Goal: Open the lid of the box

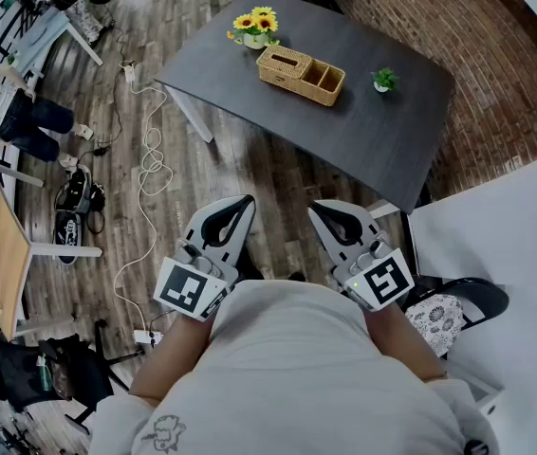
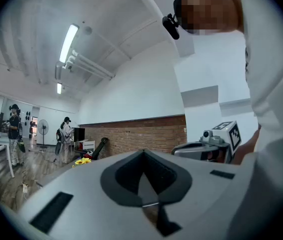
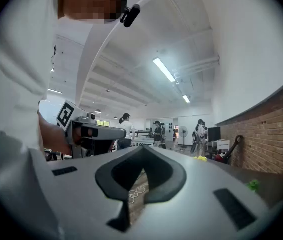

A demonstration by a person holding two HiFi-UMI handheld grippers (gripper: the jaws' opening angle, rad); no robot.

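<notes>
Woven wicker marks out the box (image 1: pixel 301 75), which sits on the dark grey desk (image 1: pixel 382 136) well ahead of me, far from both tools. Its covered end, with a slot in the top, faces a pot of sunflowers (image 1: pixel 256 25) just beside it, and its open compartments face a small green plant (image 1: pixel 384 81) a little way off. As far as I can tell from here, the lid lies flat. A strip of wooden floor (image 1: pixel 268 169) separates me from the near edge of the desk. A white cable (image 1: pixel 150 159) loops across the boards to my left, near a dark bag (image 1: pixel 77 199) and a light wooden side table (image 1: pixel 5 245). A black chair (image 1: pixel 468 301) stands close at my right, against a white partition (image 1: pixel 496 226), and brick (image 1: pixel 506 55) runs behind the desk. People stand far off in the room in both gripper views. I hold both tools level in front of my body, side by side and apart. The tips of the left tool (image 1: pixel 248 200) are pressed together with nothing between them, and its own view shows only floor through the gap behind the tips. The right tool (image 1: pixel 314 209) is pressed together in the same way, holding nothing and touching nothing.
</notes>
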